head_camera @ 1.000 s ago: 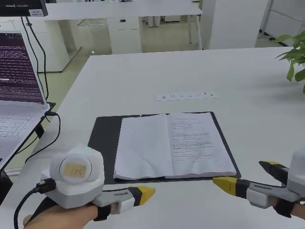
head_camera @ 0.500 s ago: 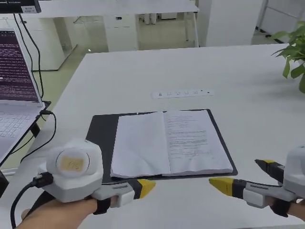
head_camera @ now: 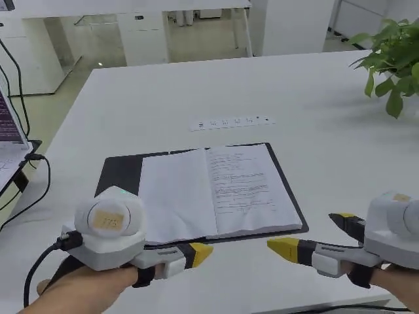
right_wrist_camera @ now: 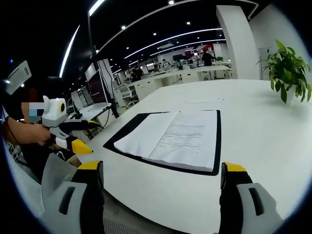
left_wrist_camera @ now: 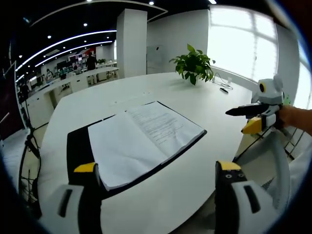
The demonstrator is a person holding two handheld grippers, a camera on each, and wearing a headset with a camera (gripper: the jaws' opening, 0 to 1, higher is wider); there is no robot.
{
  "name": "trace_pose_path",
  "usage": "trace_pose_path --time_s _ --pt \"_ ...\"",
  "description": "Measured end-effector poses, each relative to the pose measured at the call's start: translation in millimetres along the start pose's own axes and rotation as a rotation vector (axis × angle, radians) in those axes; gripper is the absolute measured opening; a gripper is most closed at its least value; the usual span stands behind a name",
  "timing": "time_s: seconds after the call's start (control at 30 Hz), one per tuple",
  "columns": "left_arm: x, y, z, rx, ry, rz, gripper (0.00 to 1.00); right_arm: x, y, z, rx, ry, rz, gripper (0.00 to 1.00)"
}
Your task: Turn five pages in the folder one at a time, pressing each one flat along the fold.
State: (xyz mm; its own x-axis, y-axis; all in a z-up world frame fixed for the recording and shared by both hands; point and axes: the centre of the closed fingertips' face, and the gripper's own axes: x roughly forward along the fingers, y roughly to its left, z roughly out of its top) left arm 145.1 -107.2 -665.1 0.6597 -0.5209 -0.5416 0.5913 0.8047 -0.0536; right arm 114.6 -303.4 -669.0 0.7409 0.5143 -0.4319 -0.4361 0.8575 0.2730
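Both claws hang wide and empty, left gripper (left_wrist_camera: 157, 168) and right gripper (right_wrist_camera: 162, 167), with the open folder (head_camera: 206, 193) flat just ahead, between them. A page turn looks about to start: the right claw must pinch one printed page (head_camera: 245, 190) by its free edge. Bare white table (head_camera: 308, 111), plant (head_camera: 386, 49) far beyond the right claw, bright open office

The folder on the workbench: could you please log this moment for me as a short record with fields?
folder: open, lying flat on the white table
left page: blank
right page: printed text
left tongs: open, holding nothing, short of the folder's near edge
right tongs: open, holding nothing, short of the folder's near edge
page turn: none under way
nearby: potted plant at the table's far right
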Motion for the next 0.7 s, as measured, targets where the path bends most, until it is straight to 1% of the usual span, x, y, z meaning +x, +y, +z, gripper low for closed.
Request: trace_pose_path --time_s 0.13,0.17,0.37,0.57,0.7 --pt "10.3 -2.8 1.2 0.011 0.010 -0.015 0.99 0.6 -1.0 -1.3 0.012 -0.001 -0.005 1.00" --pt "11.9 -3.4 2.2 0.013 0.007 -0.018 0.99 0.6 -1.0 -1.7 0.014 -0.001 -0.006 1.00" --pt "25.0 -7.7 3.1 0.023 0.016 -0.040 0.99 1.1 -1.0 -1.0 0.023 -0.004 -0.011 0.99" --pt "34.6 -11.5 3.9 0.032 0.027 -0.055 0.99 1.6 -1.2 0.3 0.029 -0.010 -0.017 0.99" --pt "40.2 -14.3 3.7 0.049 0.035 -0.067 0.99 2.0 -1.4 1.7 0.032 -0.013 -0.022 0.99"
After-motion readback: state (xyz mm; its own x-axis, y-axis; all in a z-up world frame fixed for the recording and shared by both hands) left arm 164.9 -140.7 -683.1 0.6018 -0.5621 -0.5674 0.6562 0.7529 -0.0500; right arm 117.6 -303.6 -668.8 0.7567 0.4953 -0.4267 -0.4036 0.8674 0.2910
